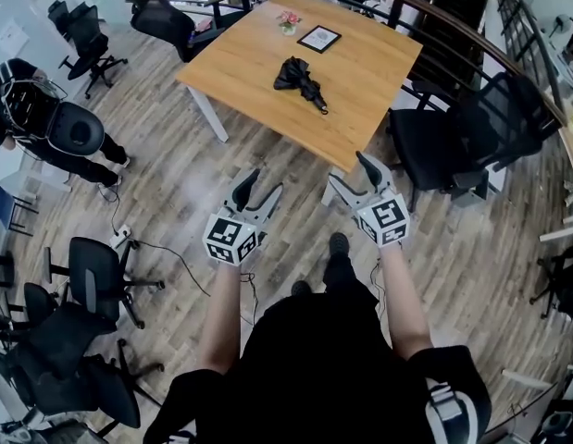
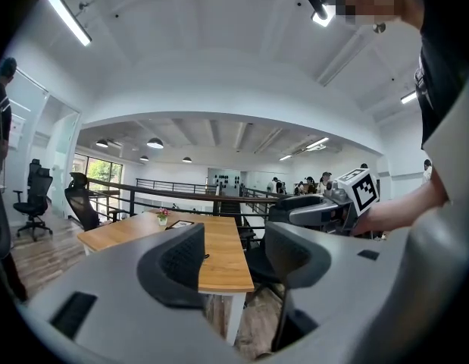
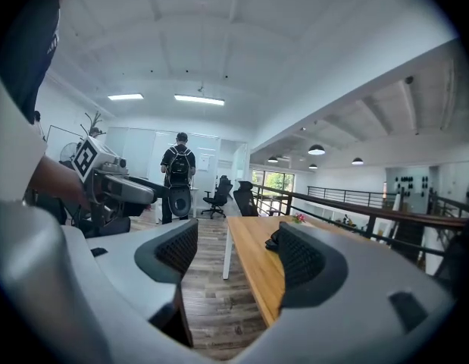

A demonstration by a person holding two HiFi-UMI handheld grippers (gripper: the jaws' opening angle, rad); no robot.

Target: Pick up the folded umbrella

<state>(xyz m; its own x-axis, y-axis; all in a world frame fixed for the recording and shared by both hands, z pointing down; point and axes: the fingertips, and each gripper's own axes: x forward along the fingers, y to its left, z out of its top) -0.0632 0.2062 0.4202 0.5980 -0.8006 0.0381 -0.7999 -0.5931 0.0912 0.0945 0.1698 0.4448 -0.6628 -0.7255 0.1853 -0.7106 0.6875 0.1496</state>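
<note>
Wood-plank floor point(image 1: 175, 192) lies between me and the tan bench point(image 1: 360, 72), so I judge the approach is barely started. The left hand-held gripper point(image 1: 265, 185) and right hand-held gripper point(image 1: 346, 169) hover side by side short of the bench edge, jaws spread wide w/ nothing between them, prob. readied for the grab. The black folded umbrella point(image 1: 301, 79) lies flat mid-bench, untouched, well apart from both. Beyond it sit a framed pic point(image 1: 319, 38) and a small flower pot point(image 1: 288, 21).

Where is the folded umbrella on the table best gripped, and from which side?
Likely across the slim end of the folded umbrella, coming from above on the near side: it lies flat on the table, bulky canopy farther away, slim end nearer.
</note>
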